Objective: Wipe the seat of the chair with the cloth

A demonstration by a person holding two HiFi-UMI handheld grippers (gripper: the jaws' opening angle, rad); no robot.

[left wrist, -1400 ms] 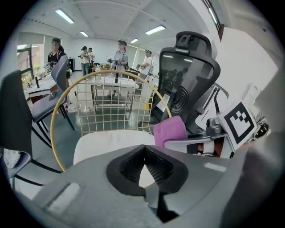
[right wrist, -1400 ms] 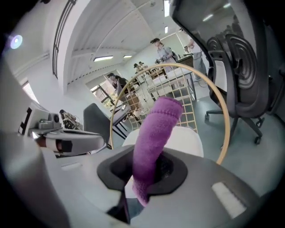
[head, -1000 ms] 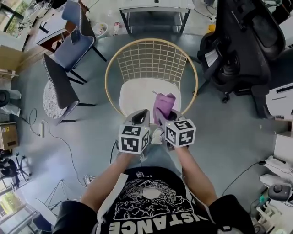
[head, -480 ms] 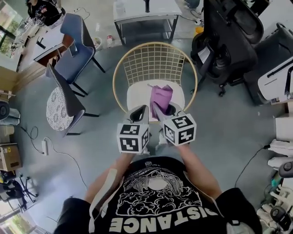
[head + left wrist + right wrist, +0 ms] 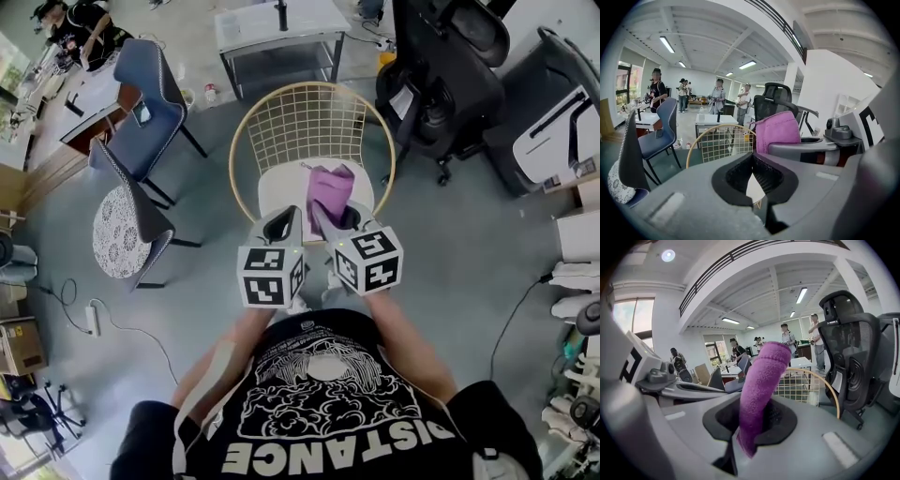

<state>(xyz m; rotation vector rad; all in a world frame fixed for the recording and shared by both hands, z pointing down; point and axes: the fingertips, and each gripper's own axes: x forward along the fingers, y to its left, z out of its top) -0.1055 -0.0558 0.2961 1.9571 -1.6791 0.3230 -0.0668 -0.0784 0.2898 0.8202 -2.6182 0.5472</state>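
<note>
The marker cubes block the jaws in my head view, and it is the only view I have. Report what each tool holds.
Observer: The right tool is shut on the purple cloth; the right gripper view shows it pinched between the jaws.
Operator: Now report the left one.
Observer: The left tool has its jaws closed tip to tip with nothing between them. The white seat shows through the gap behind the tips.
Operator: Describe the cloth's free end.
Observer: In the right gripper view it stands up from the jaws, bent over at the top, touching nothing.
</note>
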